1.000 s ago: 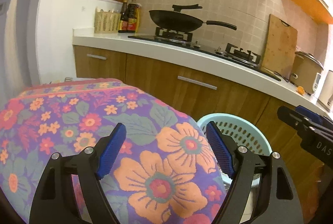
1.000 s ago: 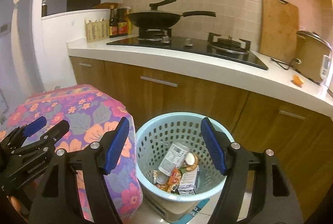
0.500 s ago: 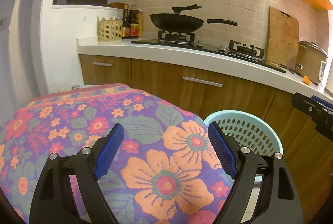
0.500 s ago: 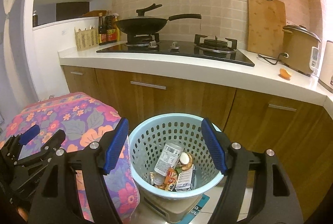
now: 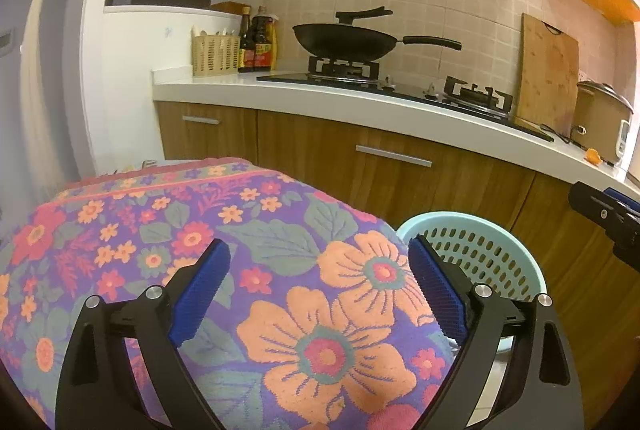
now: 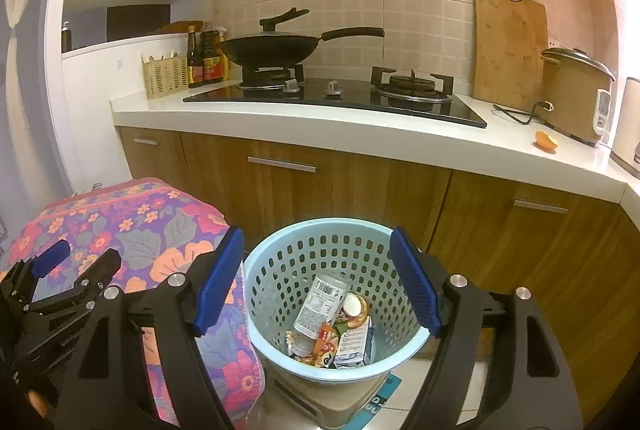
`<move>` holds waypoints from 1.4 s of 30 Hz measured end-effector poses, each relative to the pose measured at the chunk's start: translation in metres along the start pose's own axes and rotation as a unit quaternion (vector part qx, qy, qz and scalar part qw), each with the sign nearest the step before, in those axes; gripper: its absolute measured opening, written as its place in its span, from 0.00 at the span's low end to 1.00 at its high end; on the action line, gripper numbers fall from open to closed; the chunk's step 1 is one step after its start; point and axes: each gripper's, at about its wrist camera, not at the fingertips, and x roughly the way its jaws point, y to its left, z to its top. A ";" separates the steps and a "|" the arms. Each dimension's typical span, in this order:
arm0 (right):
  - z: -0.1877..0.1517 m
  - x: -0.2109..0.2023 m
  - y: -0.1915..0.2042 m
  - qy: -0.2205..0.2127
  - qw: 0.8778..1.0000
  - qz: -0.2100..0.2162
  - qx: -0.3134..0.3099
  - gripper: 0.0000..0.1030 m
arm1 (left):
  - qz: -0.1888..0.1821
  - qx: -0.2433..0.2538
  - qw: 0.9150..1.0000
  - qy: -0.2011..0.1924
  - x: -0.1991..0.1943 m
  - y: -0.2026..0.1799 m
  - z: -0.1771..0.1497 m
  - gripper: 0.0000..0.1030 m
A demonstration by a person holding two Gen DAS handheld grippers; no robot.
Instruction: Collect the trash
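Only the right wrist view lets us look down into the pale blue basket (image 6: 416, 340): inside lie a clear labelled bottle (image 6: 322, 302), a small white carton (image 6: 354, 344), an orange wrapper (image 6: 325, 336) and a round white cap (image 6: 352, 305), all heaped at the bottom. From the left wrist view we get no more than that basket's far rim and perforated wall (image 5: 486, 248), its contents hidden behind the floral cloth (image 5: 280, 270) that fills the foreground.

Our right gripper (image 6: 318, 280) hangs above the basket with its blue pads well apart and widening, nothing between them but the open basket mouth below. Our left gripper (image 5: 320, 286) sits over the cloth, its jaws likewise spreading and clasping nothing (the cloth lies beneath them; we cannot tell whether it is touched). Each view catches the other gripper at its edge: the left gripper low at the left of the right view, the right at the far right of the left view.

Behind, the white counter (image 6: 360, 134) carries a black wok (image 6: 276, 50) on the hob, sauce bottles (image 6: 206, 60) beside a woven utensil holder (image 6: 165, 76), a wooden cutting board (image 6: 510, 48) leaning on the tiles, a rice cooker (image 6: 576, 96) and an orange scrap (image 6: 546, 141) lying just in front of it. The basket stands on a boxy thing (image 6: 332, 400) on the floor, close against the cloth's drape.
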 end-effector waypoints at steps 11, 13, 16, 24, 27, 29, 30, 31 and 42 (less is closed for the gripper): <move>0.001 0.001 0.003 0.001 1.000 0.000 -0.002 0.69 | 0.001 0.001 1.000 -0.001 -0.001 -0.001 0.000 0.90; 0.001 0.001 0.003 0.000 1.000 -0.001 -0.002 0.70 | 0.002 0.003 1.000 -0.001 0.000 -0.001 0.000 0.90; 0.002 0.003 0.002 0.000 1.000 0.001 -0.003 0.70 | 0.001 0.002 1.000 -0.001 0.000 -0.001 0.000 0.90; 0.004 0.003 0.001 -0.003 1.000 -0.001 -0.003 0.73 | -0.001 0.002 1.000 0.000 0.000 -0.001 0.000 0.93; 0.004 0.003 0.000 -0.003 1.000 -0.001 -0.003 0.73 | 0.000 0.002 1.000 -0.001 0.000 -0.002 0.000 0.93; 0.003 0.003 0.000 -0.001 1.000 0.000 -0.003 0.73 | 0.000 0.003 1.000 -0.002 0.000 -0.002 0.000 0.93; 0.003 0.003 -0.001 0.000 1.000 0.001 -0.003 0.73 | 0.001 0.004 1.000 -0.002 0.000 -0.002 0.000 0.93; 0.003 0.003 -0.001 0.000 1.000 0.001 -0.004 0.73 | 0.001 0.004 1.000 -0.001 0.000 -0.002 0.000 0.93; 0.001 0.006 -0.003 0.002 1.000 0.000 -0.004 0.73 | 0.000 0.004 1.000 -0.001 0.000 -0.001 0.000 0.93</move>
